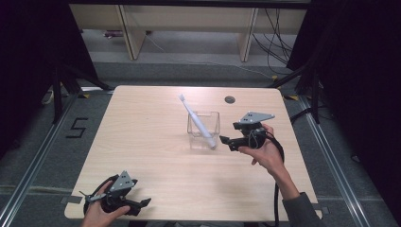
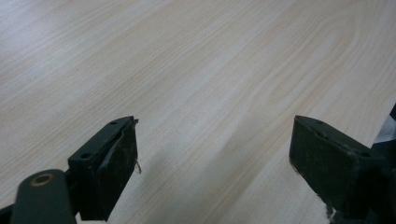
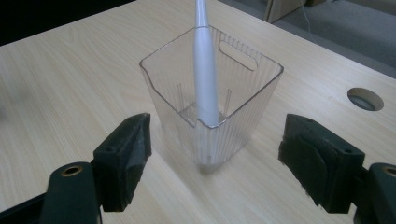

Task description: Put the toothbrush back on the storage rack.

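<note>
Toothbrush [image 1: 197, 121] leaned head-up in the clear cup [image 1: 204, 130] at mid-frame on the surface [image 1: 142, 137], so your right tool [image 1: 226, 140], spread and empty just beside it, had apparently released it, while your left tool [image 1: 142, 204] idled spread at lower left.

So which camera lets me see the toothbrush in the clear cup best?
The high view: the whole toothbrush shows, leaning in the clear cup, bristles up. The right gripper view is closer, but its top is cut off, leaving just the handle. The left gripper view looks at bare table.
</note>
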Demonstrator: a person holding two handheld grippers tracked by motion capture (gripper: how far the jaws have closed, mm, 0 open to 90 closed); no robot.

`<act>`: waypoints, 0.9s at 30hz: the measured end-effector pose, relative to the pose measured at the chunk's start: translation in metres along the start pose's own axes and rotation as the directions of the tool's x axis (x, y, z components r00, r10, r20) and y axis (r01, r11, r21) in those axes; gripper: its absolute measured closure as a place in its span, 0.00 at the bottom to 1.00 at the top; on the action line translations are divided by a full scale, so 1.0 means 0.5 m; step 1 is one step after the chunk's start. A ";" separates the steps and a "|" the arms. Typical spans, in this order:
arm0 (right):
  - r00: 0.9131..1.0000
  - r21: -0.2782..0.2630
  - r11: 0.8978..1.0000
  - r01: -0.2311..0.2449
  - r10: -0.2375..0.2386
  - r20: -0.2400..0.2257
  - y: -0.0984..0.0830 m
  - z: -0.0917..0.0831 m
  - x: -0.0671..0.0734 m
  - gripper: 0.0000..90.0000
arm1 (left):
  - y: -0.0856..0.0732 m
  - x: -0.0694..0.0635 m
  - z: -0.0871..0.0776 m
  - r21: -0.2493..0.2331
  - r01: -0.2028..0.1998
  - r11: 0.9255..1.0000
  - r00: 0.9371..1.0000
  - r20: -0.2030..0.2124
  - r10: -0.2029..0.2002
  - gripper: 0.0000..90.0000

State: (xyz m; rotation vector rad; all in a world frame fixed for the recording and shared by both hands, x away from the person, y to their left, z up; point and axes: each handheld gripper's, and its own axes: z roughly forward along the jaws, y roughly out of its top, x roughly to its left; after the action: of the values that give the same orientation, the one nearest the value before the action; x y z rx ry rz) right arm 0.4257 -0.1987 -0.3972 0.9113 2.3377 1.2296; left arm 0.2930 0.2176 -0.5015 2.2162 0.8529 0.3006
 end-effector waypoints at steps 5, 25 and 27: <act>1.000 -0.001 1.000 -0.004 0.004 -0.005 -0.011 0.003 0.003 0.27 | -0.001 -0.001 -0.001 0.004 0.008 1.000 1.000 -0.014 -0.008 0.17; 1.000 0.008 1.000 -0.003 0.004 -0.013 -0.045 0.014 0.027 0.27 | -0.001 -0.003 0.000 -0.005 0.020 1.000 1.000 -0.008 -0.020 0.17; 1.000 0.012 1.000 -0.009 0.009 -0.025 -0.050 0.015 0.028 0.27 | -0.001 -0.003 0.002 -0.007 0.021 1.000 1.000 -0.012 -0.021 0.17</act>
State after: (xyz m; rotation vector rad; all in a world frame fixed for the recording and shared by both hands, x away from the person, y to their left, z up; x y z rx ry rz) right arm 0.4100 -0.1950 -0.4221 0.9167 2.3655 1.2393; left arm 0.2918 0.2164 -0.5024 2.2000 0.8792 0.3066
